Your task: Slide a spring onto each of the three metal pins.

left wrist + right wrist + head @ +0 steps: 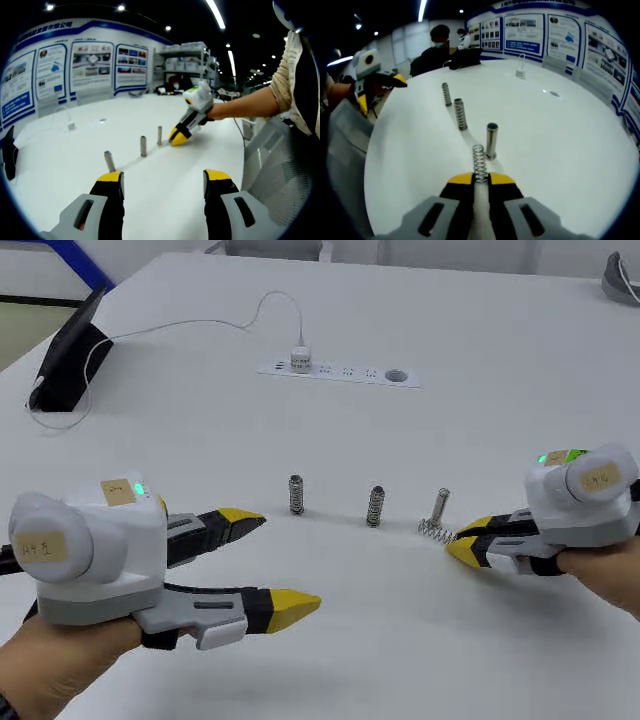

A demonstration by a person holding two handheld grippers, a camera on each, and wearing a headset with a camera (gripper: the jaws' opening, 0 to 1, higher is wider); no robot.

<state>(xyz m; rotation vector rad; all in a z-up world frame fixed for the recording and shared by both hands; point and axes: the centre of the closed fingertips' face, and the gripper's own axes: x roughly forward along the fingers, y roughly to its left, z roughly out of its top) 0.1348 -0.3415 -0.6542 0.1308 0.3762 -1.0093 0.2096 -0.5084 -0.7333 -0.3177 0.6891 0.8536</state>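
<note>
The right gripper (480,179) pinches the end of a spring (479,161) beside the bare pin (491,140), while the left gripper (164,176) gapes wide, empty.

I look across a white table (480,320) carrying a white power strip (345,371) and, at its far left, a dark tablet stand (68,355). Blue-framed posters (90,62) line the wall, shelving (187,60) stands beyond, and strip lights (215,12) glow overhead.

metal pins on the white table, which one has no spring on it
The upright metal pin at the right end of the row in the head view, nearest the right gripper. Its shaft is bare; the other two each wear a coiled spring.
</note>
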